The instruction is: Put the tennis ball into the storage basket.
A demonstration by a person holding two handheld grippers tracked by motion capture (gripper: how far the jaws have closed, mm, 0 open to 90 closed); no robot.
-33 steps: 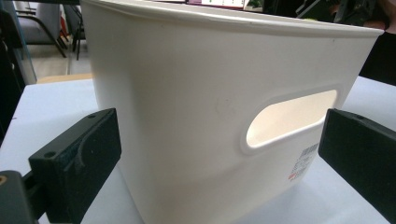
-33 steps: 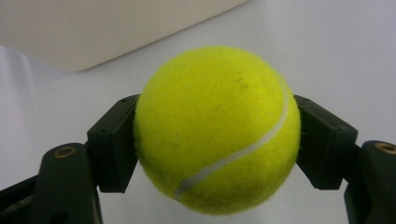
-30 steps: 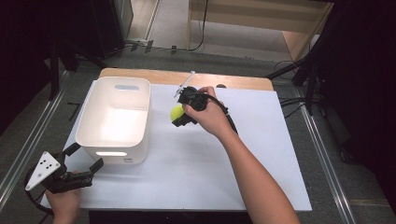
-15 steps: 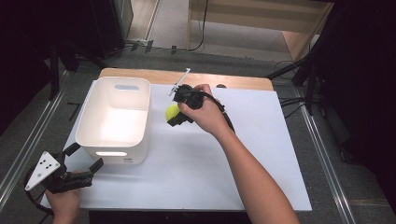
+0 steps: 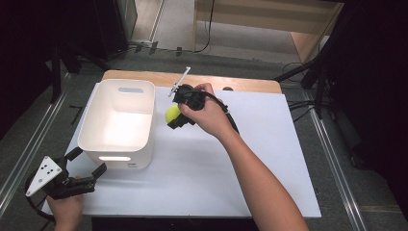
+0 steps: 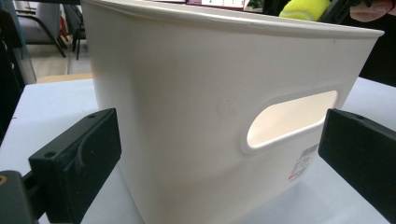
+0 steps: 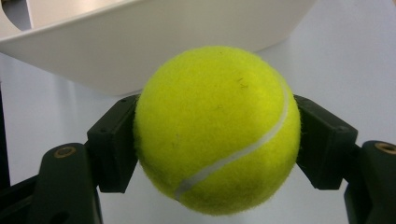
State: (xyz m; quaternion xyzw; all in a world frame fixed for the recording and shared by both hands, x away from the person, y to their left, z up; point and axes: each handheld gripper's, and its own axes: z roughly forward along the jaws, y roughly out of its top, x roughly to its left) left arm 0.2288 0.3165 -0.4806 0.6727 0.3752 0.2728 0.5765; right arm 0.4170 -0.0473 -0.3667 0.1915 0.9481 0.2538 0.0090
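A yellow-green tennis ball (image 5: 172, 114) (image 7: 217, 128) hangs in the air just right of the white plastic bin (image 5: 118, 123), and my right gripper (image 5: 174, 117) is shut on it, both pads pressing its sides. In the right gripper view the bin's rim (image 7: 154, 32) lies right behind the ball. My left gripper (image 5: 86, 162) rests open at the table's near left corner, its jaws spread in front of the bin's near wall (image 6: 210, 121) with the handle slot (image 6: 292, 119). The ball's top (image 6: 306, 8) peeks over the bin's far rim there.
The bin stands on a white table sheet (image 5: 250, 163), with a strip of wooden tabletop (image 5: 240, 83) along the far edge. Metal rails (image 5: 332, 144) run along both sides of the table. Dark stands and cables sit on the floor beyond.
My right hand has carried the ball up and leftward, closer to the bin's right rim. The left gripper has stayed where it was.
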